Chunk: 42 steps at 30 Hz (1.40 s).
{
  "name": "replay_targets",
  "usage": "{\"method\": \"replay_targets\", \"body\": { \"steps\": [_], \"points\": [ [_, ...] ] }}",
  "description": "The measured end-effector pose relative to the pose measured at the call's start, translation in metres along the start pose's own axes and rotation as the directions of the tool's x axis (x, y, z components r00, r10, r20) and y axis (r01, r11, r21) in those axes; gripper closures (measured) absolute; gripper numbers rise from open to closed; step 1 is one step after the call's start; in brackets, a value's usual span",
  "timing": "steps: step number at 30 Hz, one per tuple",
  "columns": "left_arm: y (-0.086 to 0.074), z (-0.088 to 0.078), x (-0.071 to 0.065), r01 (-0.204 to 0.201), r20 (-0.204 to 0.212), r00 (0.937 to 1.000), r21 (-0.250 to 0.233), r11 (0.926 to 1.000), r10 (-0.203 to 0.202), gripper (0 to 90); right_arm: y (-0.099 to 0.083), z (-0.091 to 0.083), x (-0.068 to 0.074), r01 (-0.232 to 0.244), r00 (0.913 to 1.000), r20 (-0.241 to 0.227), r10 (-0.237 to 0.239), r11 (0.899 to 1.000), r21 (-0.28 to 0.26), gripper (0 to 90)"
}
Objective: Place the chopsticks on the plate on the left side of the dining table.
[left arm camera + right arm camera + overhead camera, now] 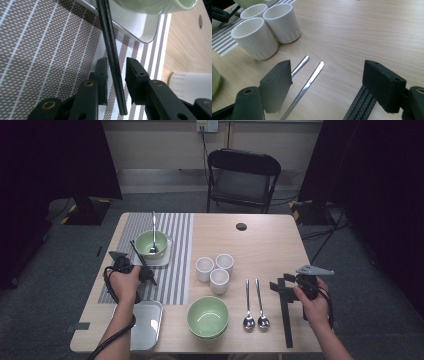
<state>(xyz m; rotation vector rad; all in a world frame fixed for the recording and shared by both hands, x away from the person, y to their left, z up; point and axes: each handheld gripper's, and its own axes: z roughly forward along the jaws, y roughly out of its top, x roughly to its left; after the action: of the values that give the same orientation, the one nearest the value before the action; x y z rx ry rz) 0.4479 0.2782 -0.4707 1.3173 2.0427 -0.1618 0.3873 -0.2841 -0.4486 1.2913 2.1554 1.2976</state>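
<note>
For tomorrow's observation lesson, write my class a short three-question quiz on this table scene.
1. How many white cups stand on the table?
2. True or false: a spoon rests in the far green bowl.
3. What lies between the jaws of the left gripper? A: a spoon. B: a black chopstick. C: a cup.
Key: 1: three. 2: true. 3: B.

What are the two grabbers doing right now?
Left gripper: open, a black chopstick loose between its jaws.
Right gripper: open, holding nothing.
</note>
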Motion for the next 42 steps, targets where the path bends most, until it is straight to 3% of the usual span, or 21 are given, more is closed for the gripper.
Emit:
{"method": "replay_targets", "body": {
  "steps": [3,7,9,14,20,21,23,29,31,32,34,42],
  "points": [
    [0.0,0.001,-0.001,0.015,0.013,0.9998,-0.003,0.9999,-0.015,73.0,0.0,0.0,0.0,-0.001,1.0,0.002,0.001,1.0,0.002,22.8],
    [0.0,0.002,0.002,0.006,0.031,0.9995,0.001,1.0,-0.006,74.5,0.0,0.0,0.0,0.001,1.0,0.002,-0.001,1.0,0.002,22.8],
    [0.0,0.003,0.001,0.034,0.038,0.9987,-0.008,0.9994,-0.033,77.1,0.0,0.0,0.0,0.0,1.0,-0.001,0.0,1.0,0.005,22.9],
    [0.0,0.003,0.002,0.015,0.036,0.9992,0.009,0.9998,-0.015,78.0,0.0,0.0,-0.001,-0.003,1.0,0.0,0.003,1.0,0.004,22.8],
    [-0.002,0.006,-0.001,0.031,0.043,0.9986,0.001,0.9995,-0.031,80.2,0.0,0.0,-0.001,-0.004,1.0,0.001,0.004,1.0,0.001,22.8],
    [-0.001,0.006,0.0,0.008,0.038,0.9992,0.016,0.9998,-0.009,80.2,0.0,0.0,-0.001,-0.004,1.0,0.001,0.004,1.0,0.001,22.8],
    [-0.002,0.007,-0.002,0.03,0.047,0.9984,0.007,0.9995,-0.03,80.3,0.001,-0.001,-0.002,-0.006,1.0,0.0,0.006,1.0,-0.001,22.8],
    [-0.003,0.007,-0.001,0.022,0.048,0.9986,0.016,0.9996,-0.023,80.7,0.0,-0.001,-0.002,-0.005,1.0,-0.002,0.006,1.0,0.001,22.8],
    [-0.004,0.009,-0.003,0.045,0.053,0.9976,0.003,0.999,-0.045,80.5,0.001,-0.001,-0.002,-0.006,1.0,-0.003,0.006,1.0,0.001,22.8],
    [-0.004,0.007,-0.002,0.013,0.06,0.9981,0.021,0.9997,-0.014,80.4,0.001,-0.001,-0.002,-0.005,1.0,-0.004,0.005,1.0,0.001,22.8],
    [-0.004,0.008,-0.004,0.007,0.056,0.9984,0.022,0.9997,-0.008,79.8,0.001,-0.001,-0.001,-0.003,1.0,-0.003,0.003,1.0,0.001,22.7],
    [-0.004,0.011,-0.007,0.03,0.062,0.9976,0.008,0.9995,-0.03,79.1,0.001,-0.001,-0.001,-0.005,1.0,-0.003,0.005,1.0,-0.001,22.7]
  ]
}}
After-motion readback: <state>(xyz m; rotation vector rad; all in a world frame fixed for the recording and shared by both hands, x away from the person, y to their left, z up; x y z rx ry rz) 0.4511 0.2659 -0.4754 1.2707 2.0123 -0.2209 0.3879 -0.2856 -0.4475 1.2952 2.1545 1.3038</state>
